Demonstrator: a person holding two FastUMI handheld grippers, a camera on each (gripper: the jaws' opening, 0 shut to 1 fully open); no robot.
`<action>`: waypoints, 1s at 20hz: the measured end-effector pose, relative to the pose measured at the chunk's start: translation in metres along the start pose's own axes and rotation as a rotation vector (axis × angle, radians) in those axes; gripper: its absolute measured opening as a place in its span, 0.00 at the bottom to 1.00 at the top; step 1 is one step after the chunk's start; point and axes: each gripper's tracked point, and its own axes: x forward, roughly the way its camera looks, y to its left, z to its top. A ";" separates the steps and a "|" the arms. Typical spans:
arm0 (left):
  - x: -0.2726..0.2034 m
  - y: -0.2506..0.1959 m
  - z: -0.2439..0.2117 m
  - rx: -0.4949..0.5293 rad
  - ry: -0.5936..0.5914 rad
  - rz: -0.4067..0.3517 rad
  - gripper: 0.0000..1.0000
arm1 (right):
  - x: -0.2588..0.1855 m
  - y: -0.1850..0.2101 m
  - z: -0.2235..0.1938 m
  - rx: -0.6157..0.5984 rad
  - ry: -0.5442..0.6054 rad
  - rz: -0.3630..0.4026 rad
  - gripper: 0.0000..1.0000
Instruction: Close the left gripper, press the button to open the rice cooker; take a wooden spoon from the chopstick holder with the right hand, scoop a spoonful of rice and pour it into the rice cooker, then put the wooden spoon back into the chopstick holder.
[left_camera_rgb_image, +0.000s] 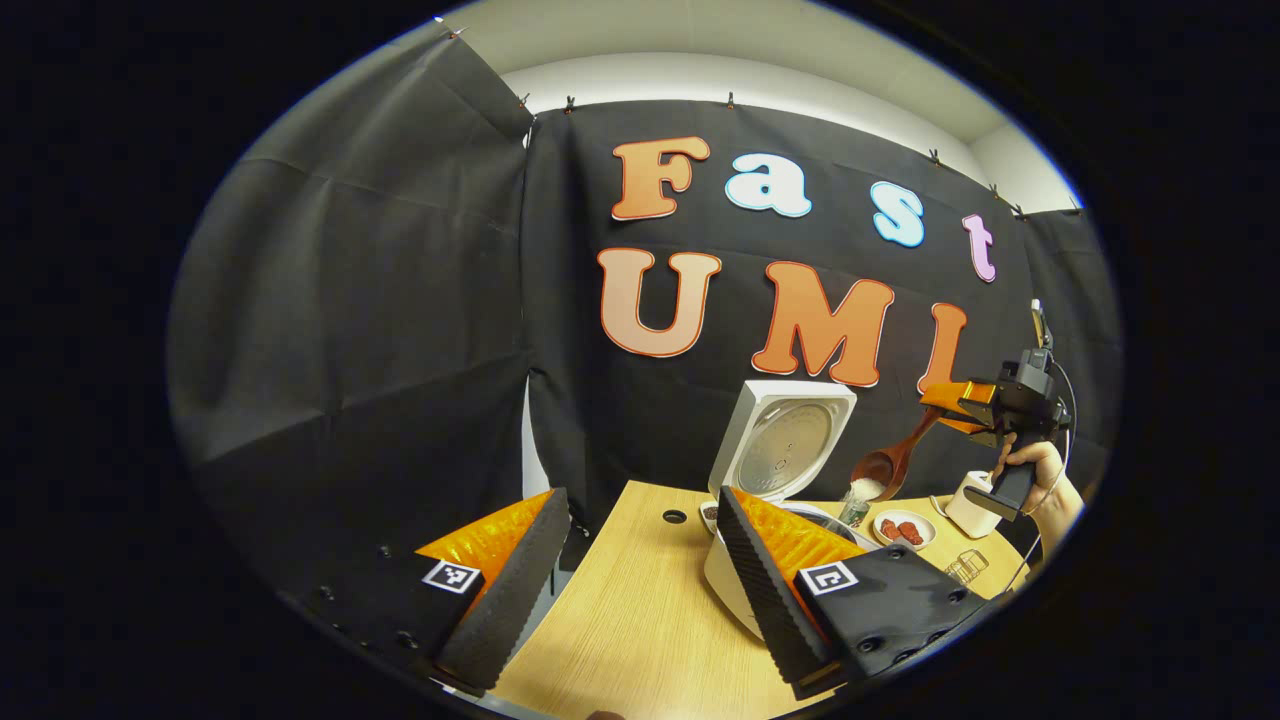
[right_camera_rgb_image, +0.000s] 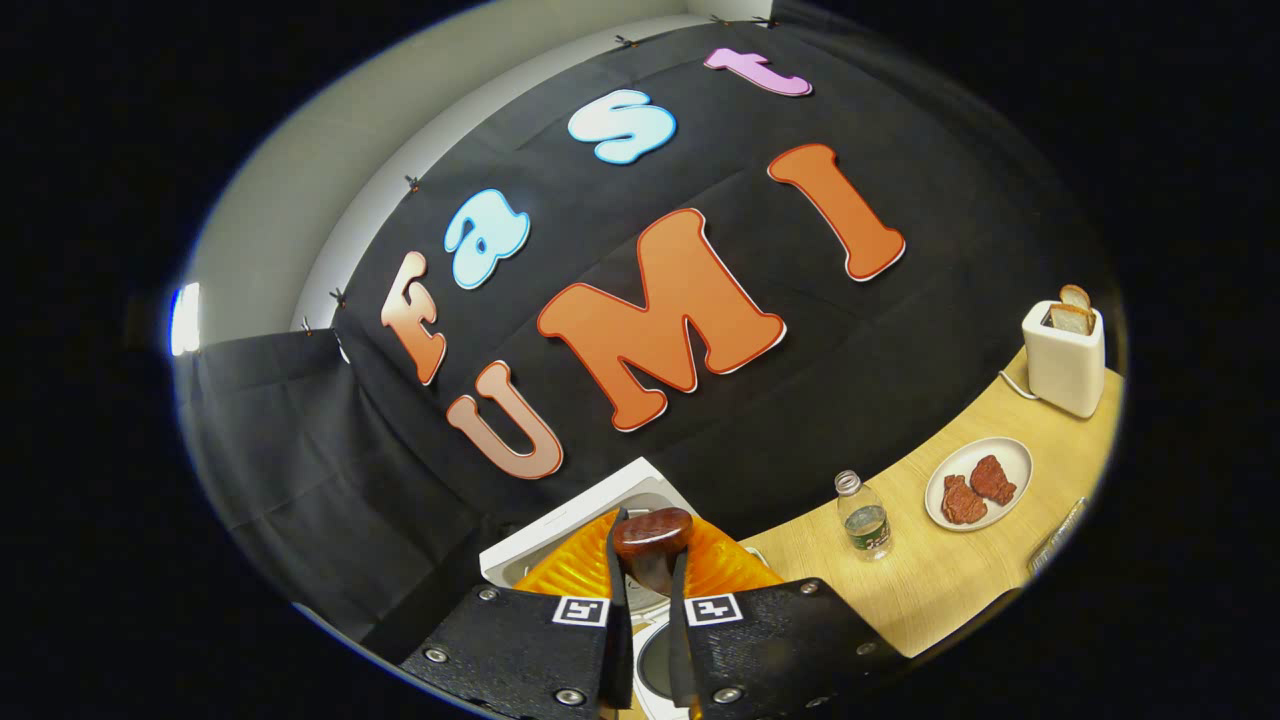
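Observation:
The white rice cooker (left_camera_rgb_image: 728, 590) stands on the wooden table with its lid (left_camera_rgb_image: 782, 448) raised; my left gripper's right finger hides part of its body. My left gripper (left_camera_rgb_image: 640, 590) hovers low over the table in front of it, open, with nothing between its fingers. Farther right, a hand holds my right gripper (left_camera_rgb_image: 962, 405), shut on the handle of a wooden spoon (left_camera_rgb_image: 885, 465). The spoon tilts down over the cooker with white rice (left_camera_rgb_image: 867, 488) at its lip. In the right gripper view, my right gripper (right_camera_rgb_image: 648, 590) clamps the spoon handle (right_camera_rgb_image: 652, 540) above the cooker's lid (right_camera_rgb_image: 590, 520).
A small water bottle (right_camera_rgb_image: 865, 520), a plate of red meat pieces (right_camera_rgb_image: 978, 485) and a white toaster with bread (right_camera_rgb_image: 1065, 355) stand along the table's right side. A small dark bowl (left_camera_rgb_image: 710, 515) sits left of the cooker. Bare tabletop (left_camera_rgb_image: 640, 620) lies under my left gripper.

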 end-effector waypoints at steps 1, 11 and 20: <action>0.001 0.000 -0.001 -0.002 -0.001 0.001 1.00 | 0.000 0.004 0.000 -0.016 0.001 0.004 0.13; 0.003 0.006 -0.009 -0.007 0.014 0.014 1.00 | 0.002 0.032 -0.014 -0.212 0.024 0.052 0.14; 0.001 0.005 -0.018 -0.010 0.029 0.018 1.00 | 0.000 0.043 -0.033 -0.376 0.066 0.079 0.13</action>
